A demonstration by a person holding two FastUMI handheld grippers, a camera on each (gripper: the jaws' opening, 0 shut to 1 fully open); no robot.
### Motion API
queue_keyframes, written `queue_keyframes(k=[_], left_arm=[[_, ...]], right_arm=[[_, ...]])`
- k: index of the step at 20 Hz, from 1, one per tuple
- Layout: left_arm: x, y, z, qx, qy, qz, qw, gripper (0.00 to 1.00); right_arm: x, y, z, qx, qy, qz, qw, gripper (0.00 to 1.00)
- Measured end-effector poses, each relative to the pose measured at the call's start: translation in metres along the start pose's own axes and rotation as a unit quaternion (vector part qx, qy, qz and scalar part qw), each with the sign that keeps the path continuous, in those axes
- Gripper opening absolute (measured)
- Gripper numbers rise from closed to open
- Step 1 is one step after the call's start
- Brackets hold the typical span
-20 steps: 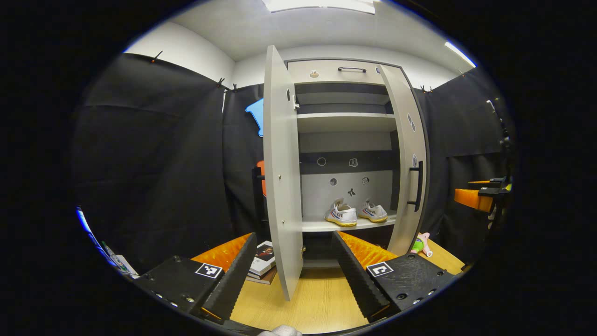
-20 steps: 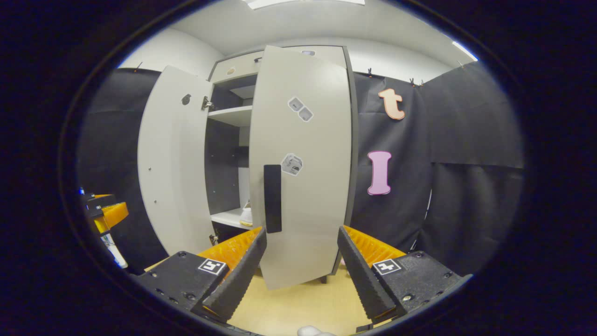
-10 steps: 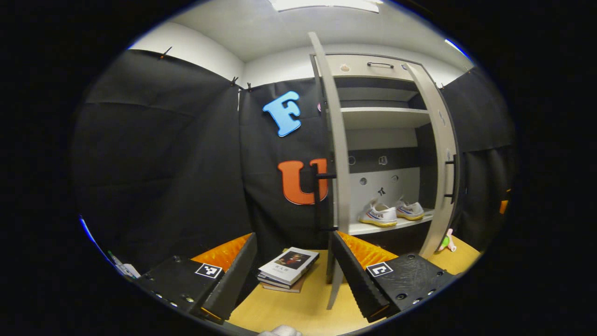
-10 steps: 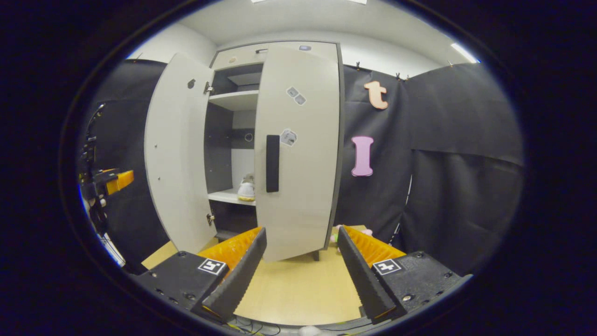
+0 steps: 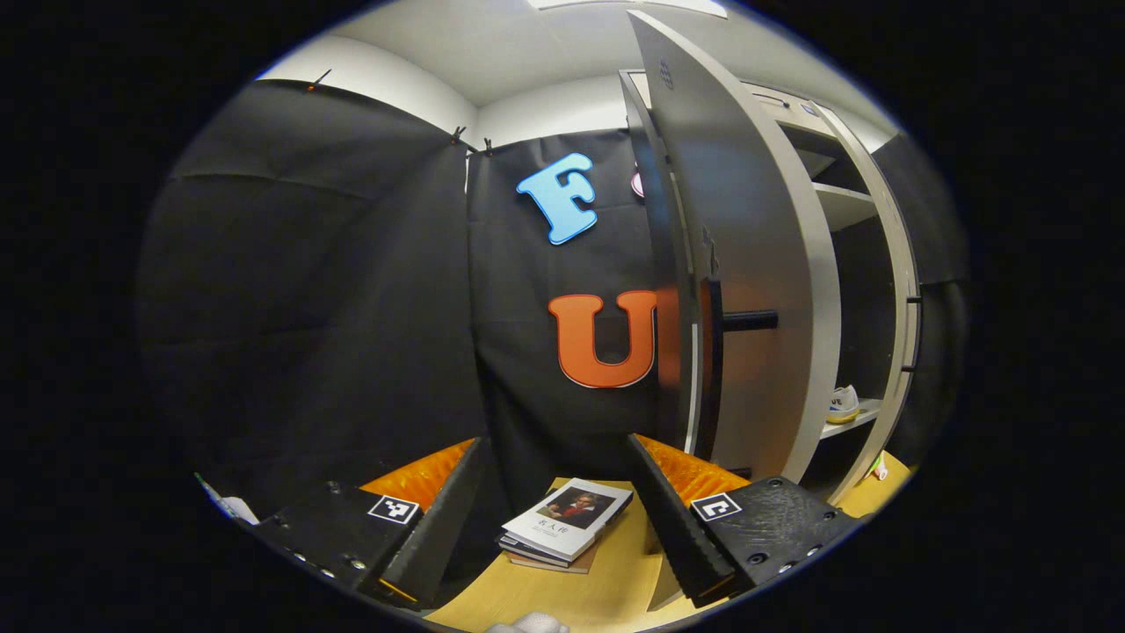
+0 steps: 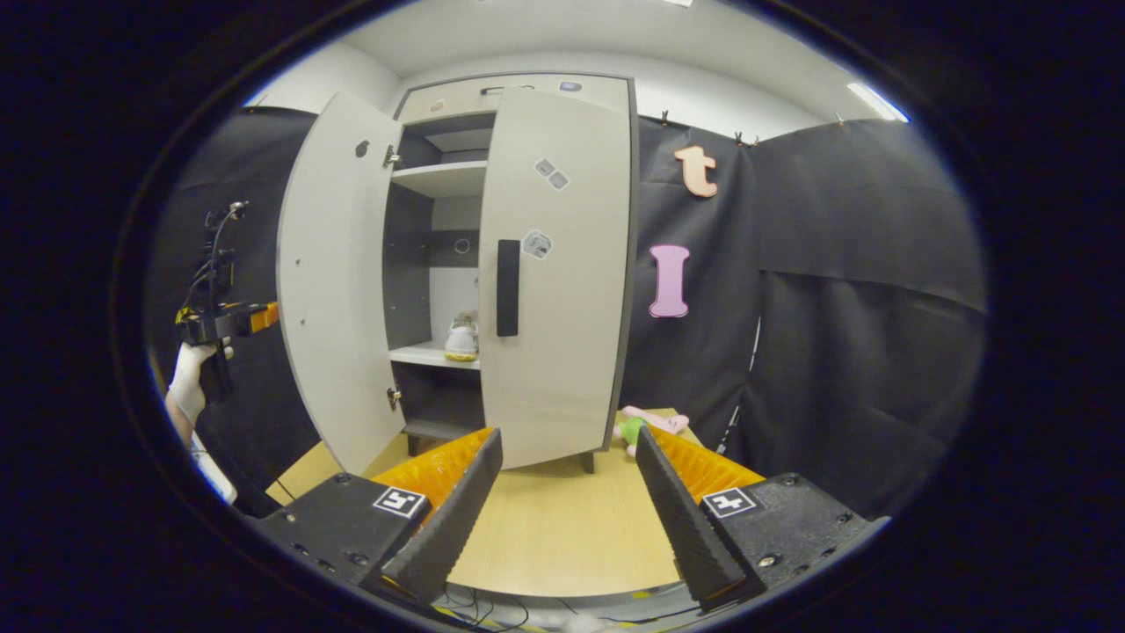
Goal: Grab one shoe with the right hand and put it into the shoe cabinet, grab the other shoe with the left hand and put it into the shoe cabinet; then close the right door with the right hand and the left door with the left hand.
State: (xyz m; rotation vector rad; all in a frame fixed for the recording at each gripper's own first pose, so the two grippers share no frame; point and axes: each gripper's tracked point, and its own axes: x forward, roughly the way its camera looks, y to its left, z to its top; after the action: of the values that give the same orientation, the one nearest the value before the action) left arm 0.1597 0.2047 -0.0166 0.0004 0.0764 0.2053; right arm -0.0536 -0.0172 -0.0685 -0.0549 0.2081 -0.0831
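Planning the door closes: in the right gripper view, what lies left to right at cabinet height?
Left gripper held in a gloved hand → open left door → shoe on the shelf → right door handle → right door.

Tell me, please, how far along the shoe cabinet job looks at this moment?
Done: a shoe sits on the cabinet's lower shelf; a second shoe cannot be confirmed from here. The right door is mostly closed, with a gap left. In hand: nothing; the right gripper and the left gripper are open and empty, the latter beside the left door. Left: shutting both doors fully.
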Motion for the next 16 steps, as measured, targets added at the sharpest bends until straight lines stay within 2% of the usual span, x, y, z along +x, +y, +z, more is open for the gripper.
queue_keyframes(k=[5,8,9,10,11,13,16], left_arm=[[-0.001,-0.005,0.0,0.016,-0.001,-0.002,1.0,0.93],[-0.004,-0.008,0.006,0.044,-0.008,0.025,0.999,0.84],[-0.006,-0.01,0.005,0.043,-0.007,0.03,0.999,0.84],[-0.008,-0.014,0.004,0.035,-0.005,0.032,0.999,0.94],[-0.01,-0.017,0.002,0.023,0.0,0.034,0.999,0.84],[-0.014,-0.026,0.001,0.008,0.008,0.039,0.999,0.84],[-0.021,-0.043,0.002,0.014,0.008,0.049,0.999,0.84]], right_arm=[[0.01,-0.012,0.001,0.003,0.007,0.005,1.0,1.0],[0.022,-0.018,0.006,-0.003,0.004,0.016,1.0,1.0],[0.026,-0.019,0.008,-0.002,0.002,0.023,1.0,0.99],[0.03,-0.02,0.008,-0.002,0.002,0.032,0.999,1.0],[0.034,-0.022,0.008,-0.004,0.003,0.039,0.999,0.99],[0.044,-0.03,0.011,-0.009,0.001,0.052,0.999,1.0],[0.06,-0.043,0.016,-0.01,-0.002,0.072,0.997,0.99]])
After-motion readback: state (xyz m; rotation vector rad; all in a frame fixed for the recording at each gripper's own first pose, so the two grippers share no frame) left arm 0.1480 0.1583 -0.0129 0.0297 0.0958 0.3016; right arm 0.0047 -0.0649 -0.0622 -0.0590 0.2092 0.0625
